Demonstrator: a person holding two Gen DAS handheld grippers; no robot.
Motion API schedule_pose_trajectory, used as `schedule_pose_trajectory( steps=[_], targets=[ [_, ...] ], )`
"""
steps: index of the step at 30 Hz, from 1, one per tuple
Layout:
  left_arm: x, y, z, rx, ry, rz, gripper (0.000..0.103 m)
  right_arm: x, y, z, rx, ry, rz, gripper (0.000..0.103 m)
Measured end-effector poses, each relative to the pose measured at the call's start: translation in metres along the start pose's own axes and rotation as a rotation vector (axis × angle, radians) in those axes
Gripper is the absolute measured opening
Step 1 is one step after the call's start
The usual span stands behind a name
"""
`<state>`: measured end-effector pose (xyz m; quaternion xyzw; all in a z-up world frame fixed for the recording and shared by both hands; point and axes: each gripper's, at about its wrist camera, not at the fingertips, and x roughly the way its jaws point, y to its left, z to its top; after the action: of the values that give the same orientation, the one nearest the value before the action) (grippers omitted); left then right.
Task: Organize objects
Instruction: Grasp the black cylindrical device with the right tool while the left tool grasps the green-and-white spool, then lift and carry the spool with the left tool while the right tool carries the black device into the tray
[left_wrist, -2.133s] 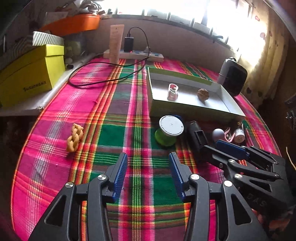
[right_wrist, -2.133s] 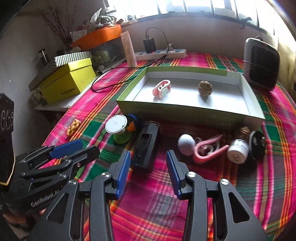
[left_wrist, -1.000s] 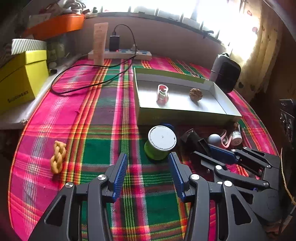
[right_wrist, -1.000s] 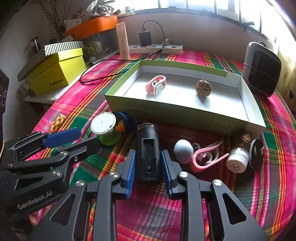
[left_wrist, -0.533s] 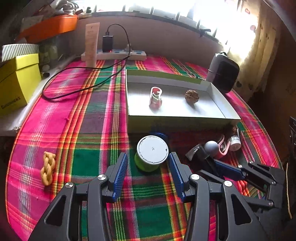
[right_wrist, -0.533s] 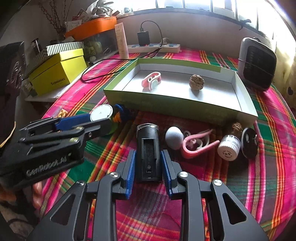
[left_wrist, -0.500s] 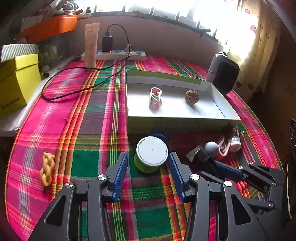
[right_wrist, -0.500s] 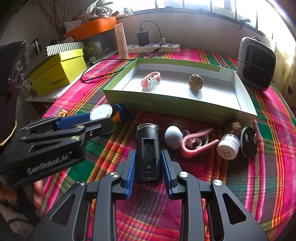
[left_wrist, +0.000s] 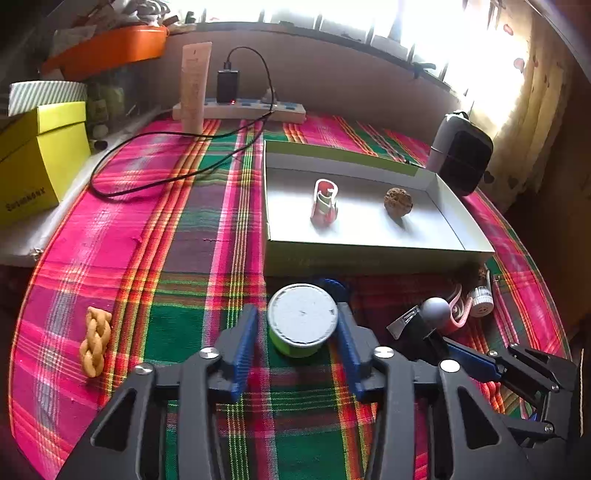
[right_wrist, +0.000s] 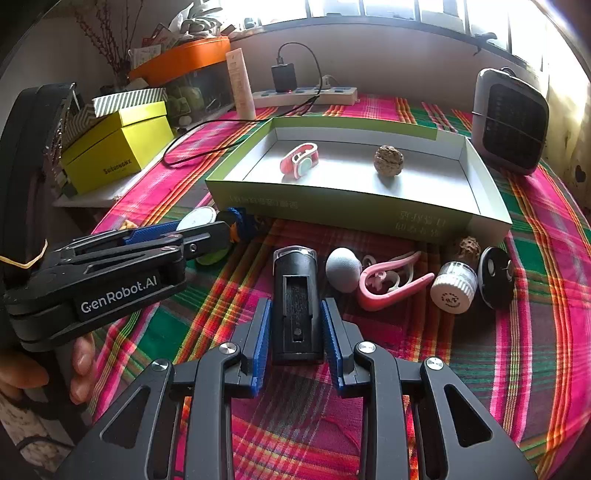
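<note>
Left wrist view: left gripper (left_wrist: 297, 345), now advanced, fingers spread around green spool (left_wrist: 302, 319) near tray (left_wrist: 369, 254) front wall, not yet pinching. Right wrist view: right gripper (right_wrist: 296, 341), closed in since before, pinching black case (right_wrist: 296, 302) on tablecloth (right_wrist: 517, 332); ready for lifting.

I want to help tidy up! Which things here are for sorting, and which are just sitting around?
For sorting: green-sided round tin, black oblong case, pink ear hook, white shallow tray.

Just sitting: yellow cardboard box, grey heater, white power strip.
</note>
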<state>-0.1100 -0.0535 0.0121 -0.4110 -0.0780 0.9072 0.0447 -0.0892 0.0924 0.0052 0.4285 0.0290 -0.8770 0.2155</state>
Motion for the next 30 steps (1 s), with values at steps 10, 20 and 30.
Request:
schedule_pose_trajectory(
  steps=[10, 20, 30],
  targets=[
    [-0.005, 0.002, -0.004, 0.003, -0.005, 0.014, 0.032, 0.0, 0.001, 0.0, 0.001, 0.0, 0.001, 0.029],
    [-0.013, 0.001, -0.012, 0.008, -0.001, 0.01, 0.032, 0.0, 0.001, 0.0, 0.0, 0.0, 0.001, 0.029],
    [-0.019, -0.006, -0.02, 0.038, -0.001, 0.005, 0.032, -0.001, 0.002, -0.003, -0.006, -0.001, -0.007, 0.029]
  ],
)
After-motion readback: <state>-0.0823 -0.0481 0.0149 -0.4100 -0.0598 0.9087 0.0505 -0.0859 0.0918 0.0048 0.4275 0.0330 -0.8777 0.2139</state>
